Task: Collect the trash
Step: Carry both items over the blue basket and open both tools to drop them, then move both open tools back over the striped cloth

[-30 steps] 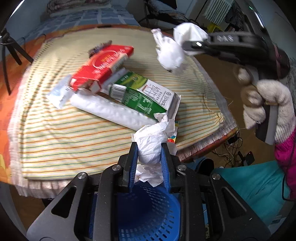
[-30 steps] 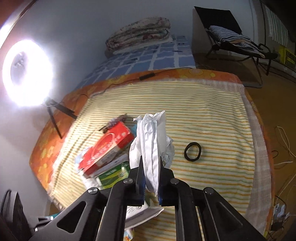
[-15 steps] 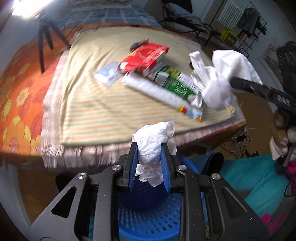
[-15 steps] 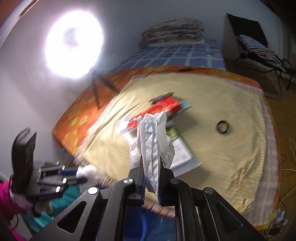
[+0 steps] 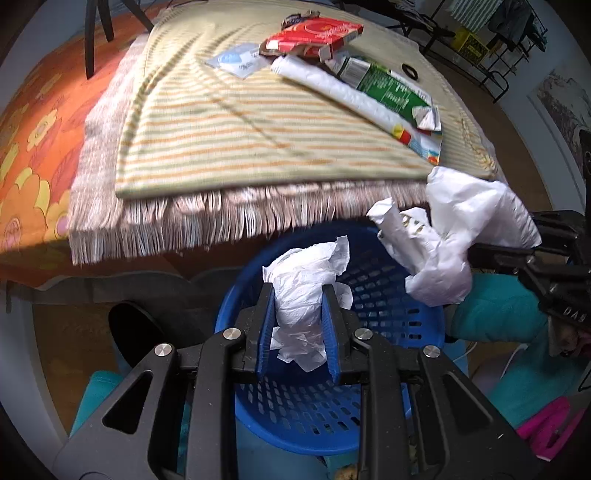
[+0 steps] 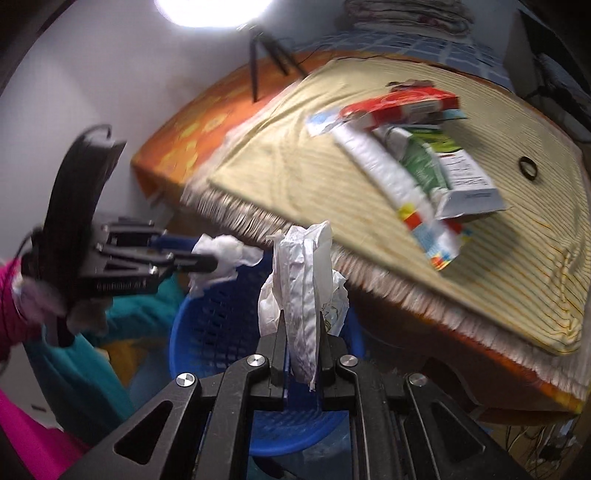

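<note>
While clamped in the left gripper (image 5: 298,325), crumpled white tissue (image 5: 306,280) hangs over the blue basket (image 5: 388,314). At three o'clock, white plastic wad (image 5: 454,236) pinched tight in the right gripper (image 6: 302,354), above the same rim. Toward twelve, striped cloth (image 5: 221,122) bearing red box (image 5: 314,35), green carton (image 5: 388,86), white tube (image 5: 340,90).

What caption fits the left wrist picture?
Left gripper holding crumpled white tissue above blue perforated plastic basket.
</note>
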Available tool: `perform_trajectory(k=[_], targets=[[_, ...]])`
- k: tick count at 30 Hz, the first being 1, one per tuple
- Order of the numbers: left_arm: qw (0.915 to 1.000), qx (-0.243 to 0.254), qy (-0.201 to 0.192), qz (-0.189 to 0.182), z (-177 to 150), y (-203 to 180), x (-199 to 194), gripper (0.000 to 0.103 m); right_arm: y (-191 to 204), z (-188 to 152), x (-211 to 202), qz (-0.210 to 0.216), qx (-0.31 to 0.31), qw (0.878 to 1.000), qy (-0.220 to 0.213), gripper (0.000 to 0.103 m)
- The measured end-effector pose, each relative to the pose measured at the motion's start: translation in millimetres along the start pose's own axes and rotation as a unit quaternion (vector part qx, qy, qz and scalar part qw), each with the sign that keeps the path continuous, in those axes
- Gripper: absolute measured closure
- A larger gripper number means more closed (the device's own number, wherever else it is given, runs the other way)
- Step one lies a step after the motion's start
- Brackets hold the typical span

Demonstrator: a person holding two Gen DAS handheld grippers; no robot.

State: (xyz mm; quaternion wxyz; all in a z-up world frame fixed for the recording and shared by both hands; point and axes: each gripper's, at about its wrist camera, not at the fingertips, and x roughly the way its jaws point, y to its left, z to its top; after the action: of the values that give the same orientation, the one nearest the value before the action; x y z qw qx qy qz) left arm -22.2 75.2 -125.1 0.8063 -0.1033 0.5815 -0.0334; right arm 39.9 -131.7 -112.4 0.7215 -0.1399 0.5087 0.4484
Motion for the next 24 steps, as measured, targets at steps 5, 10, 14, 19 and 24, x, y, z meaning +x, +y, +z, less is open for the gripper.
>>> perform_trajectory(k=[5,10,14,19,24], targets=[[0.9999,-0.003,0.010,-0.002,-11.8,2.3,5.3,0.079,7.7,-13.7,23.5,0.003,-0.007,1.000,0.019,0.095],[0.9998,0.000,0.018,-0.001,-14.2,-0.5,10.5,0.068,18.5,-20.2,39.8,0.000,-0.020,0.999,0.033,0.090],[0.9998,0.001,0.020,0.000,-12.7,-5.5,15.6,0.051,25.8,-24.1,47.3,0.001,-0.027,0.999,0.038,0.072],[0.9996,-0.003,0.028,0.003,-13.0,-7.9,20.1,0.050,27.4,-23.9,48.5,-0.009,-0.029,0.999,0.037,0.034],[0.9996,-0.011,0.024,0.005,-8.1,-3.9,19.2,0.039,23.8,-23.2,45.9,-0.018,-0.021,0.999,0.034,0.017]])
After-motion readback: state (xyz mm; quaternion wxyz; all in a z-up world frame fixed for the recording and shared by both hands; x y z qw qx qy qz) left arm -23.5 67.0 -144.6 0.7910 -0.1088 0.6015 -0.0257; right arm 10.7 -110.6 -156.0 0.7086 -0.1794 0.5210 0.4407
